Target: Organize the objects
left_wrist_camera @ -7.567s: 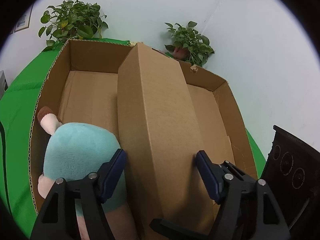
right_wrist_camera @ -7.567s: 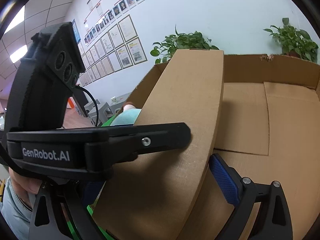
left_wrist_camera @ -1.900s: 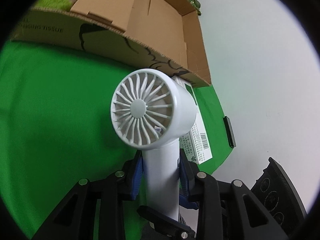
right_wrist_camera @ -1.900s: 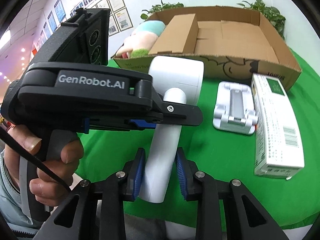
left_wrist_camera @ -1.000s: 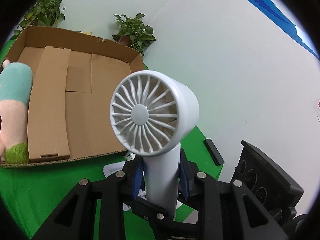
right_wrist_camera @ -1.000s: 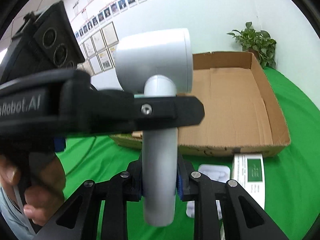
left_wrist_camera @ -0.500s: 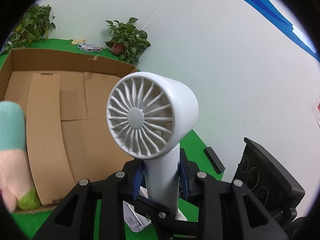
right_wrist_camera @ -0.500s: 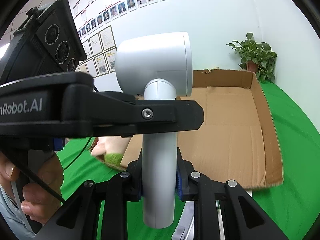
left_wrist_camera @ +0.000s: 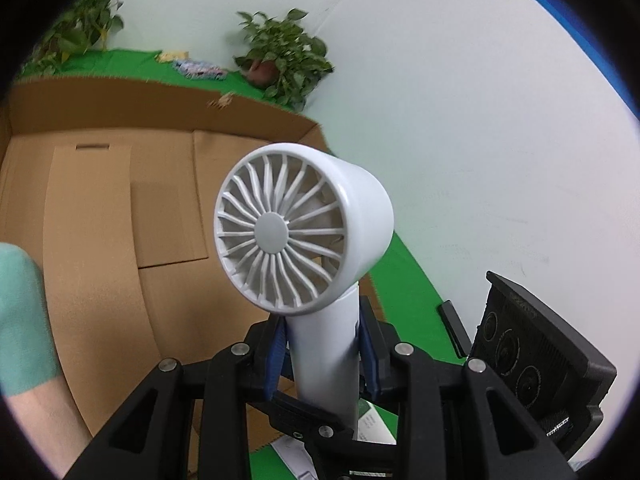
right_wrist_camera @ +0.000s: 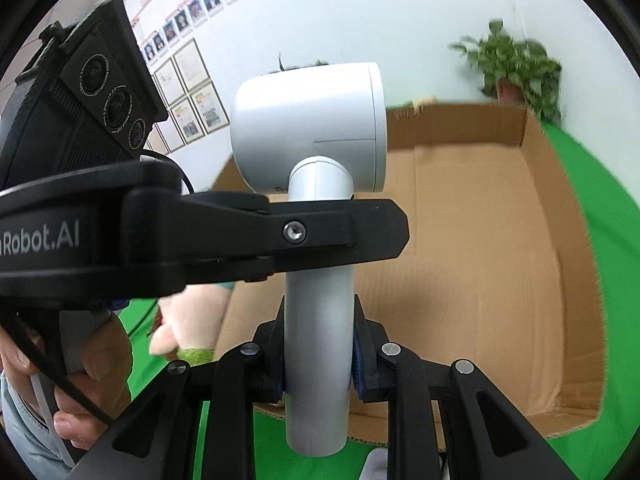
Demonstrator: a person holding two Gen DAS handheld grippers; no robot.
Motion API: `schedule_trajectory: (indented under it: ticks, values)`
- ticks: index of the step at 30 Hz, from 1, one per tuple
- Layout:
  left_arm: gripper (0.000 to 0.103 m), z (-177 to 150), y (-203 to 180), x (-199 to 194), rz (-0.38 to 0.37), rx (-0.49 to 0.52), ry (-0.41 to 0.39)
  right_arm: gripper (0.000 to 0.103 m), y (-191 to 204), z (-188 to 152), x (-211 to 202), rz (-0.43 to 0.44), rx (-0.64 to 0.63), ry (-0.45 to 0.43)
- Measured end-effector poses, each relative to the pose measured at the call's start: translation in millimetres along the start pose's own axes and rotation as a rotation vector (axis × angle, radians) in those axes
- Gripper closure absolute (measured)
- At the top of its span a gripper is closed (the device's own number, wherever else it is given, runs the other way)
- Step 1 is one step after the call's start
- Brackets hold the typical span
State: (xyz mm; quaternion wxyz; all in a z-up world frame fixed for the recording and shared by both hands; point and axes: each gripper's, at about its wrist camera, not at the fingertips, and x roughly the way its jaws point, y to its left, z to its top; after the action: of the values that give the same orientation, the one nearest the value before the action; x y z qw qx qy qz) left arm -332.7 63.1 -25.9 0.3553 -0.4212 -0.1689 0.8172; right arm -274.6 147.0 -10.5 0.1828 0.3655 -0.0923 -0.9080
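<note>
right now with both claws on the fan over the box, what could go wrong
Both claws, left and right, clamp the fan only on its thin handle, so uneven moves could twist it loose. The heavy head sits high and may tip on release. The plush toy already fills the box's left side, so aim right.

A potted plant (left_wrist_camera: 285,58) stands at the upper middle of the left wrist view, against the pale wall (left_wrist_camera: 460,128). A second plant (left_wrist_camera: 76,36) shows at the upper left. Between them, on the green cloth (left_wrist_camera: 132,58), lies a small patterned packet (left_wrist_camera: 198,68), too blurred to identify. A blue stripe (left_wrist_camera: 592,40) curves along the upper right of the wall. In the right wrist view, rows of framed papers and photos (right_wrist_camera: 188,92) hang at the upper left, and a potted plant (right_wrist_camera: 516,68) sits at the upper right.
</note>
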Motion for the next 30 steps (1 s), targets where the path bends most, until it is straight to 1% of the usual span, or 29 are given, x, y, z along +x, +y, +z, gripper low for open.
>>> schedule_trajectory:
  ticks: [4, 7, 11, 14, 15, 19, 21, 23, 26, 30]
  values:
    - [0.071, -1.7, 27.8, 25.9, 0.025, -0.051, 0.05, 0.081, -13.0, -3.2, 31.4, 0.016, 0.054, 0.062]
    - [0.071, -4.3, 41.2, 40.3, 0.045, -0.077, 0.079, 0.081, -21.9, -8.0, 51.6, 0.026, 0.099, 0.1]
    - [0.071, -6.3, 54.9, 55.1, 0.06, -0.103, 0.108, 0.082, -28.3, -12.0, 68.6, 0.028, 0.136, 0.129]
    - [0.07, -6.1, 54.1, 55.4, 0.074, -0.092, 0.108, 0.082, -28.6, -12.0, 72.9, 0.038, 0.144, 0.124]
    - [0.069, -8.8, 55.3, 52.3, 0.081, -0.093, 0.11, 0.082, -27.8, -11.1, 73.3, 0.034, 0.143, 0.124]
    - [0.067, -10.9, 53.7, 43.2, 0.158, -0.097, 0.106, 0.082, -25.5, -9.8, 75.7, 0.015, 0.14, 0.128]
    - [0.067, -11.1, 57.3, 38.8, 0.149, -0.106, 0.113, 0.082, -27.4, -9.7, 79.4, -0.003, 0.156, 0.134]
    - [0.067, -14.7, 56.5, 26.7, 0.167, -0.097, 0.076, 0.082, -27.5, -9.4, 83.9, -0.009, 0.16, 0.145]
    - [0.067, -22.0, 56.6, 8.0, 0.202, -0.087, 0.033, 0.082, -15.9, -10.0, 88.4, -0.032, 0.133, 0.15]
    - [0.067, -33.2, 60.3, -16.6, 0.192, -0.107, -0.001, 0.082, -4.4, -7.2, 97.9, -0.059, 0.111, 0.163]
